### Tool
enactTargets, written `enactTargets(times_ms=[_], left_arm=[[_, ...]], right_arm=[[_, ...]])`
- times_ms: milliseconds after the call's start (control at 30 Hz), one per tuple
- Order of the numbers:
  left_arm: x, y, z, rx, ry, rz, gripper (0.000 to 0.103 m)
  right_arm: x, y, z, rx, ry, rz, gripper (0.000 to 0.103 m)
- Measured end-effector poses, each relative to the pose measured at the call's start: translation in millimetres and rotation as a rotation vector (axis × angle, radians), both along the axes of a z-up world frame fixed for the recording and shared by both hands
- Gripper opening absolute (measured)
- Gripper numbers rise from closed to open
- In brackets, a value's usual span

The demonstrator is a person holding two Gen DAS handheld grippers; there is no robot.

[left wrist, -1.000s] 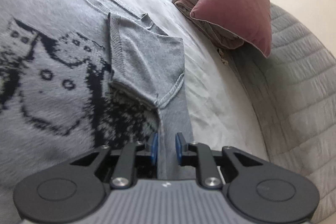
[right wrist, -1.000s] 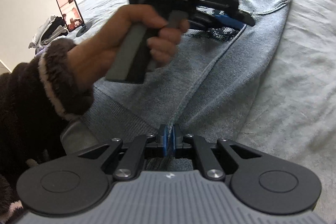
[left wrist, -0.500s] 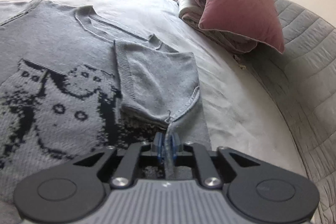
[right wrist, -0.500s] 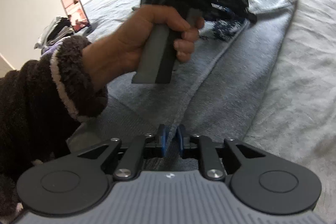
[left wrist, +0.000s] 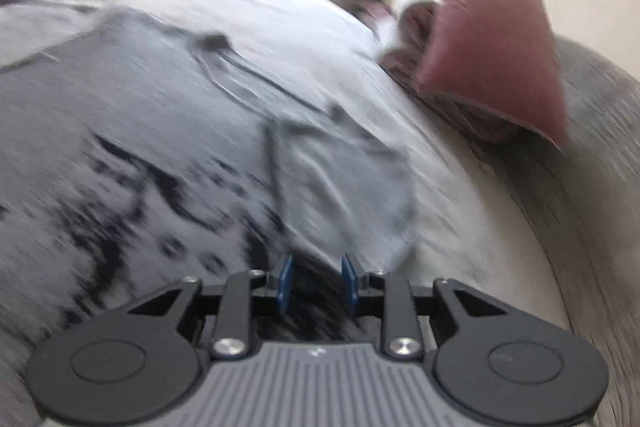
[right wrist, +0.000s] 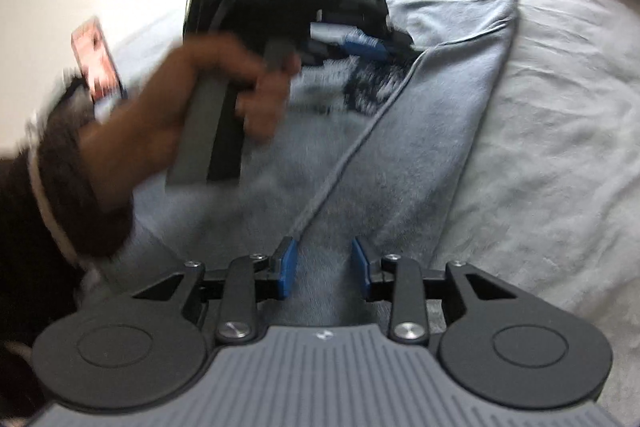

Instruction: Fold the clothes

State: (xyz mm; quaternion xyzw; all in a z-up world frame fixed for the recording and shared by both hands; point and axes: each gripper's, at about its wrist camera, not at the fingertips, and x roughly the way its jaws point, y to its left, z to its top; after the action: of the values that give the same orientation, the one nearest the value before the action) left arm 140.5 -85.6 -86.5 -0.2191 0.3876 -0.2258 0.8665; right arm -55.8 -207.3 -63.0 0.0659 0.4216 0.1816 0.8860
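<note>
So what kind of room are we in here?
Most likely a bedroom: a grey sweater lies on a bed covered with a pale sheet, with a pink pillow and bundled bedding beside a quilted grey headboard.

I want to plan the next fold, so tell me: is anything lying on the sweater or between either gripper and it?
Nothing visible does. The right gripper and left gripper have just been opening, each directly over the grey sweater, with only its fabric under the jaws. The pink pillow and phone sit clear of it.
</note>
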Motion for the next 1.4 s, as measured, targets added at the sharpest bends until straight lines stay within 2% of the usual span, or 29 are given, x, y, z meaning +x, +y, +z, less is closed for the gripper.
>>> enactTargets(times_ms=[100, 267, 367, 467, 500, 533, 633, 700, 800, 867, 933, 1000, 1100, 1300, 1400], left_arm=[[18, 1, 0, 0.024, -0.012, 0.025, 0.028], [61, -7, -4, 0.092, -0.067, 0.069, 0.031], [78, -6, -9, 0.072, -0.092, 0.099, 0.030], [90, -11, -11, 0.065, -0.109, 0.110, 0.024], [93, -14, -11, 0.061, -0.110, 0.098, 0.009], [93, -14, -10, 0.058, -0.123, 0.100, 0.001], [92, -13, -8, 0.047, -0.170, 0.127, 0.001], [90, -11, -6, 0.045, -0.203, 0.161, 0.001], [95, -16, -10, 0.082, -0.171, 0.144, 0.001], [95, -14, -10, 0.076, -0.154, 0.135, 0.004], [95, -12, -9, 0.069, -0.138, 0.125, 0.021], [90, -8, -6, 0.084, -0.147, 0.107, 0.030], [78, -1, 0, 0.122, -0.156, 0.072, 0.034], [40, 27, 12, 0.184, -0.128, 0.003, 0.054], [18, 46, 20, 0.236, -0.120, -0.022, 0.058]], right_arm=[[-4, 5, -1, -0.042, -0.018, 0.038, 0.035], [4, -10, 3, 0.045, -0.006, 0.013, 0.035], [10, -13, 8, 0.074, -0.025, -0.020, 0.035], [17, -19, 8, 0.088, -0.035, -0.050, 0.035], [20, -22, 8, 0.090, -0.042, -0.058, 0.035], [23, -24, 8, 0.091, -0.051, -0.068, 0.035], [30, -29, 10, 0.086, -0.068, -0.046, 0.035], [34, -33, 10, 0.087, -0.083, -0.078, 0.035], [44, -38, 9, 0.092, -0.099, -0.121, 0.035], [49, -39, 9, 0.086, -0.115, -0.147, 0.035], [50, -37, 10, 0.072, -0.139, -0.159, 0.035], [50, -33, 8, 0.046, -0.151, -0.149, 0.035], [49, -26, 3, -0.026, -0.154, -0.125, 0.035], [41, -4, 2, -0.163, -0.193, -0.073, 0.035], [35, 7, 3, -0.207, -0.198, -0.057, 0.036]])
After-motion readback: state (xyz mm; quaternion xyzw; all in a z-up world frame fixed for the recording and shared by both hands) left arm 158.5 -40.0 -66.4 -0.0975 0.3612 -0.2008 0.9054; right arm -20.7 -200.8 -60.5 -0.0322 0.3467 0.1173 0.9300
